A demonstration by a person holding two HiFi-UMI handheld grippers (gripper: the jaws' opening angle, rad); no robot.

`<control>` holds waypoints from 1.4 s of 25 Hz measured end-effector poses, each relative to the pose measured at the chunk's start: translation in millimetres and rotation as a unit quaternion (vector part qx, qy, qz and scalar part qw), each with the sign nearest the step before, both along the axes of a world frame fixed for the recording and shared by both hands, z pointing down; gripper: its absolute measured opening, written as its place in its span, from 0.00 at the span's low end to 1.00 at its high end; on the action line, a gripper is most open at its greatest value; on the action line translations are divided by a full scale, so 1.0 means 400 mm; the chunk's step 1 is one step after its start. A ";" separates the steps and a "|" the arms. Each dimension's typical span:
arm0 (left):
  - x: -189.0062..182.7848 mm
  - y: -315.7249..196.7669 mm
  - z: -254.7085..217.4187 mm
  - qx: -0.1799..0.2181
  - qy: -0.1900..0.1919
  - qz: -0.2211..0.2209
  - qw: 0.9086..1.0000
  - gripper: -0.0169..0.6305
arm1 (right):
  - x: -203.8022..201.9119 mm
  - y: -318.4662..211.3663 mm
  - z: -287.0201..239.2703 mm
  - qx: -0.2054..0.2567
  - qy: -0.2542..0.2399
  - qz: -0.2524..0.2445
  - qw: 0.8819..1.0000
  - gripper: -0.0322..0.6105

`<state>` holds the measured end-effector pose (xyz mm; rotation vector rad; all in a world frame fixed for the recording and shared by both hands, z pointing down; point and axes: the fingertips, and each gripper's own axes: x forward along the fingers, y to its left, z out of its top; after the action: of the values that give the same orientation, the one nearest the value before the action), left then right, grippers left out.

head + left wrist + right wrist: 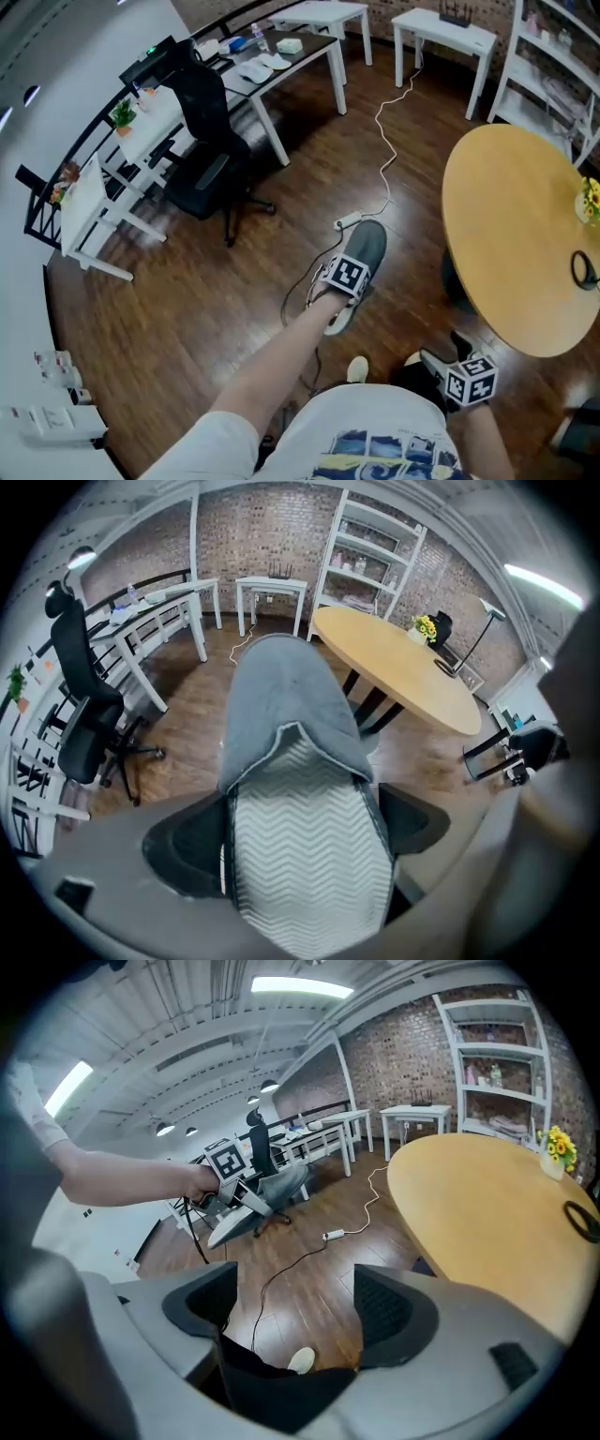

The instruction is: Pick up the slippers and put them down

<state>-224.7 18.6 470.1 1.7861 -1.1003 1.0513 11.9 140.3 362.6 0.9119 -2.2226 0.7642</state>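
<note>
Closest to us is the pale zigzag footbed of the grey slipper [291, 714]. Its heel end is pinched between the pads of the left gripper [305, 841], one finger pressed against each side edge. Beyond the fingertips the grey upper runs on to the toe, so the long axis lies straight along the fingers. The toe points away from us and the footbed faces up, with the round table [394, 667] off to the right of the fingertips. The slipper hangs in the air, well above the wooden floor [187, 309] below the fingers.

The right gripper [300, 1302] has its fingers spread with nothing between the pads. Something dark sits low at their base, and we cannot tell what it is.

We judge the step in hand to be the setting down. To do it well, we should lower the fingers with the sole level and choose bare boards clear of the power strip [349, 221] just past the toe. We should spread the fingers only once the sole rests flat.
</note>
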 end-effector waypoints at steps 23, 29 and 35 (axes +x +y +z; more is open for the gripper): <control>-0.246 -0.474 2.094 -0.148 -0.027 -0.174 0.973 0.79 | -0.405 -0.807 1.860 -0.219 0.075 -0.007 0.973 0.68; -0.259 -0.454 2.263 -0.173 -0.037 -0.185 0.967 0.82 | -0.422 -0.831 1.919 -0.206 0.093 -0.063 0.972 0.68; -0.266 -0.388 2.133 -0.186 -0.055 -0.171 0.966 0.87 | -0.425 -0.822 1.898 -0.195 0.096 -0.065 0.974 0.68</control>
<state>-331.0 -136.8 1323.4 1.2046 -1.1413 1.0692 -158.2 -188.4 1122.0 0.6130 -1.8544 0.9631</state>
